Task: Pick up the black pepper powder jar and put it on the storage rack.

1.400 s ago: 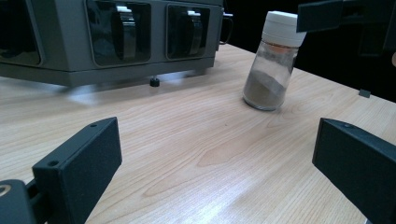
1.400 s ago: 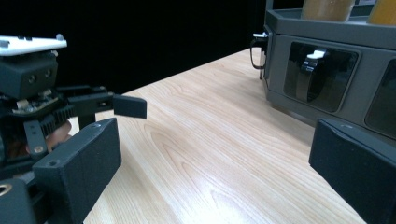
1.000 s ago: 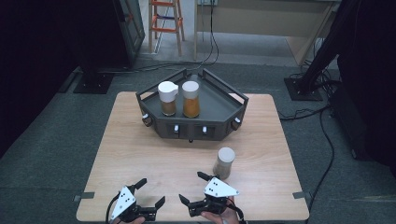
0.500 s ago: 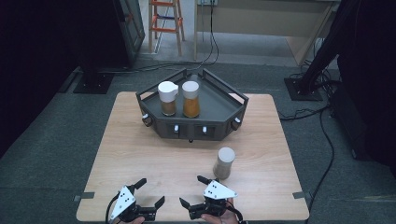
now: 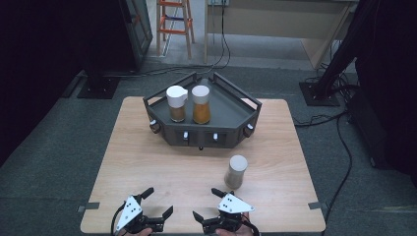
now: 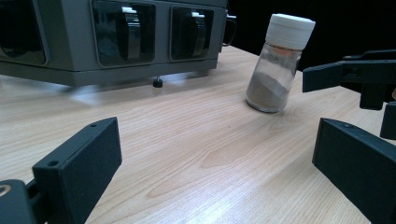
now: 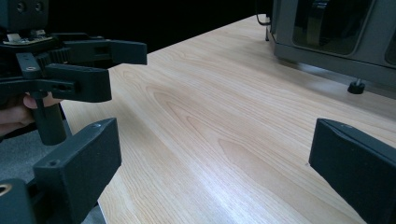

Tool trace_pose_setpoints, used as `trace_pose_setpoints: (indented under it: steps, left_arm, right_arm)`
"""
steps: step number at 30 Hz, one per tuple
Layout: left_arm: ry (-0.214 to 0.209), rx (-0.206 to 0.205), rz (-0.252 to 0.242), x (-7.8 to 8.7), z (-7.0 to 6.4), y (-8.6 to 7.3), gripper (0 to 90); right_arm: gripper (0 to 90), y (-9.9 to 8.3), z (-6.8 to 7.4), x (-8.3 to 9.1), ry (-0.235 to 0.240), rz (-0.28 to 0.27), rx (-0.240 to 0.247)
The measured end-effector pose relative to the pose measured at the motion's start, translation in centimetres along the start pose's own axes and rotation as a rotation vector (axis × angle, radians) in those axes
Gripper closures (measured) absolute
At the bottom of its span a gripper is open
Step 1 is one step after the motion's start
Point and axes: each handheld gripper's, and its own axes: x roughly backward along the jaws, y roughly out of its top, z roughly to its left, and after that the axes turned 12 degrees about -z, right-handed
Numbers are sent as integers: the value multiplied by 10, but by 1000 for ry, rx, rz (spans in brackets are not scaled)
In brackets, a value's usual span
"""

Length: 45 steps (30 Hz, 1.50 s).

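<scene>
Wooden tabletop (image 5: 147, 162) lay under both tongs at its near edge. Nothing was seen to have shifted from the earlier frames, so no pickup was judged begun. Left gripper (image 5: 155, 204) and right gripper (image 5: 206, 204) were held spread, empty. Spice jar (image 5: 236, 171) stood just ahead of the right gripper; grey rack (image 5: 236, 105) farther ahead. No writing could be read.

Bare table (image 5: 162, 167) lies open ahead; only the spice jar (image 5: 236, 171) and rack (image 5: 201, 132) obstruct.
</scene>
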Motion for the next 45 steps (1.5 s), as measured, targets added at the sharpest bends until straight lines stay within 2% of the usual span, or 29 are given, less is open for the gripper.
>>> trace_pose_setpoints:
  steps: [20,31,45]
  left_arm:
    - [-9,-16,-5,2,-1,1,12]
    - [-10,-15,-3,1,-1,1,12]
    - [-6,-12,-4,1,-1,1,12]
  right_arm:
    - [21,0,2,21,-47,-20,8]
    - [21,-2,-4,39,-122,-24,3]
    - [21,0,-8,50,-179,-31,10]
